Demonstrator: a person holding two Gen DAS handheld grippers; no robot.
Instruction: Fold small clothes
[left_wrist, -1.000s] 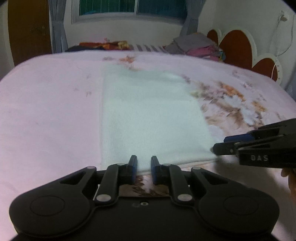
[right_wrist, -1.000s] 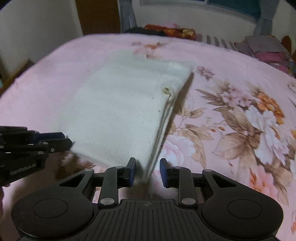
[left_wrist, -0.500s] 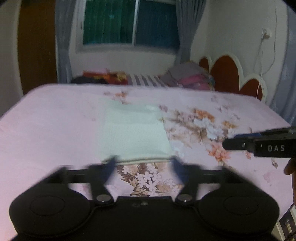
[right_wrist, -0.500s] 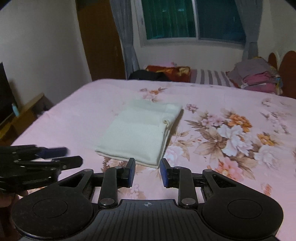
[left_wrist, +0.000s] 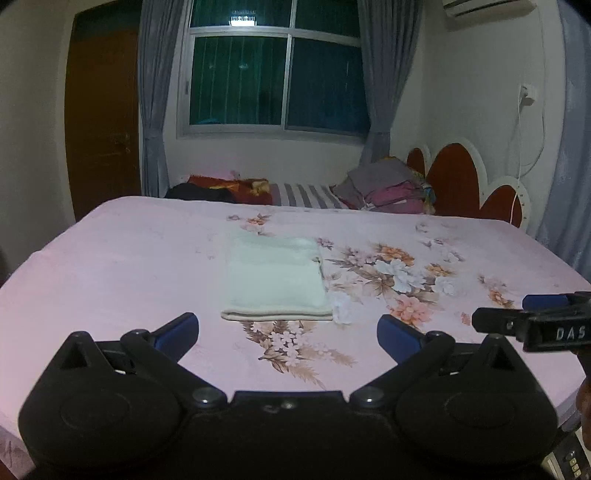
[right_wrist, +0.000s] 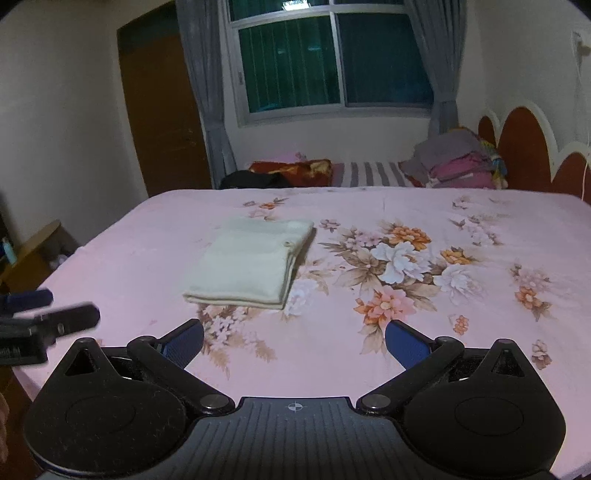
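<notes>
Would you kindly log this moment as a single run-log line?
cloth: folded, flat on bed | left tool: open, empty | right tool: open, empty | both clear of cloth

Pink floral bed (left_wrist: 110, 266), dark window (left_wrist: 275, 79) w/ grey curtains (left_wrist: 380, 74), brown door (left_wrist: 101, 122), white walls (left_wrist: 461, 92).

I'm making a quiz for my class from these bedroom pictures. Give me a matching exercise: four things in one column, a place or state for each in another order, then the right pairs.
Things:
1. cream cloth
2. left tool
3. pile of clothes
4. brown door

Places or states:
A. left of the window
B. folded flat on the pink bed sheet
C. open, holding nothing
D. stacked by the red headboard

Pairs: 1-B, 2-C, 3-D, 4-A
</notes>
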